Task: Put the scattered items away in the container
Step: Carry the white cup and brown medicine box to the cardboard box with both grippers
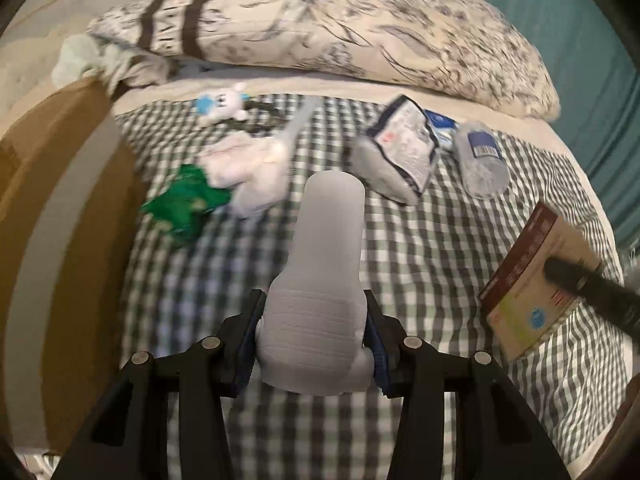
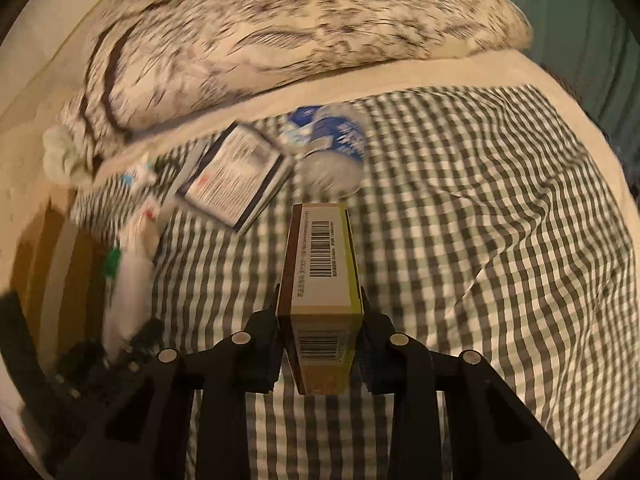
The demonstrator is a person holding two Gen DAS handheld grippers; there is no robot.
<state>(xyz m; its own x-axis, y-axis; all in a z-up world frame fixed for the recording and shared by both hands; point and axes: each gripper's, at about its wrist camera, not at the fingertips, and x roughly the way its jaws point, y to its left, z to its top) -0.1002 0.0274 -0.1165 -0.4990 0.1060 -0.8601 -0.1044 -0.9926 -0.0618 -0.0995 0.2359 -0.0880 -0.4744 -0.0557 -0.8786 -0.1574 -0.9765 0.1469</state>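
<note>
Transport is the step: my left gripper is clamped on a grey slipper, my right gripper on a barcoded carton. Cardboard box lies left of both; next I swing over it and release.

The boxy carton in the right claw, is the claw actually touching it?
Touching. The right wrist view shows the right gripper with both jaws pressed against the sides of the barcode carton, lifted off the checked cloth.
</note>
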